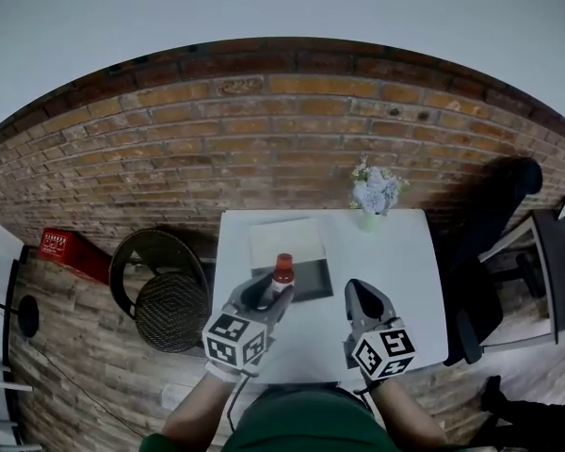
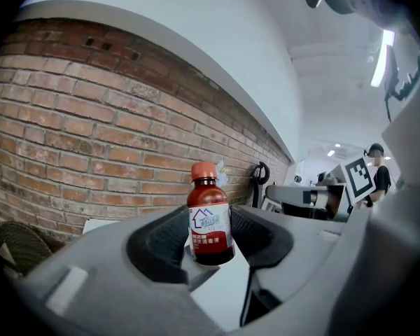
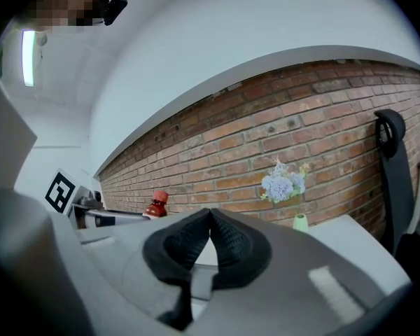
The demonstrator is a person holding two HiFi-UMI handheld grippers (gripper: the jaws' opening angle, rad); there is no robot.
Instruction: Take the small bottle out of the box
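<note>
A small brown bottle with an orange-red cap and a white label stands upright between the pads of my left gripper, which is shut on its lower body. In the left gripper view the bottle fills the gap in the left gripper, held off the table. Just behind it on the white table lies the open box, a dark tray with a pale lid behind it. To the right, my right gripper is shut with nothing in it; in its own view the right gripper has its pads touching.
A small green vase of pale flowers stands at the table's far edge against the brick wall. A round wicker chair is at the left, a black chair at the right, and a red crate lies on the floor.
</note>
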